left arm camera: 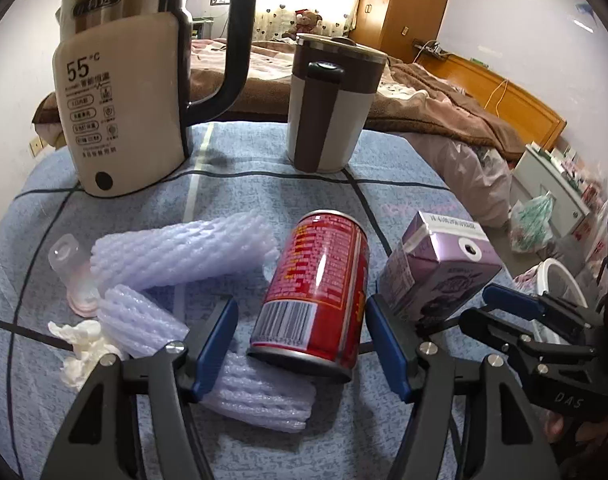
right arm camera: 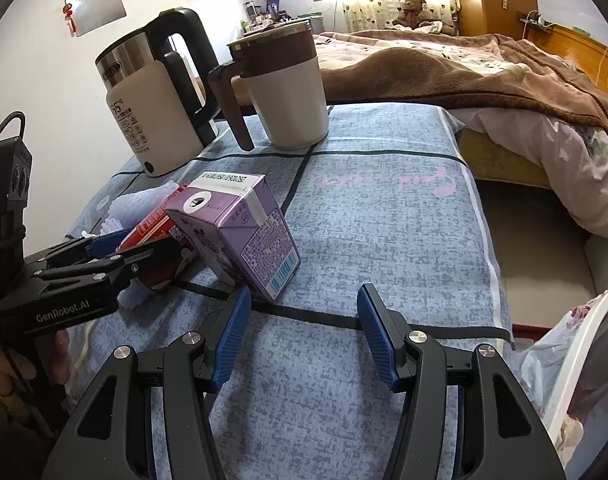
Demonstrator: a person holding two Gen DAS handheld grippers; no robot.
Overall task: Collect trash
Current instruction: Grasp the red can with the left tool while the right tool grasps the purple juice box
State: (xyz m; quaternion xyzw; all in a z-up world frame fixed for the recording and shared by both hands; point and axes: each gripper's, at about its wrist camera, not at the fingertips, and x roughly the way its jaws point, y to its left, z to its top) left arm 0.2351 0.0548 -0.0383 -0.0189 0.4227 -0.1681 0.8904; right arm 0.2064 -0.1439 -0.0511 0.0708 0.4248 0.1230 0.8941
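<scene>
Kettle [left arm camera: 123, 92], mug [left arm camera: 328, 108] behind can [left arm camera: 316, 296].

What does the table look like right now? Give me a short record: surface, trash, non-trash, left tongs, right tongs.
surface: blue patterned cloth
trash: red metal drink can on its side; purple drink carton; pale foam fruit nets; crumpled white tissue
non-trash: beige electric kettle; brown-and-white lidded mug
left tongs: open, can between the pads
right tongs: open, empty, carton just ahead
</scene>
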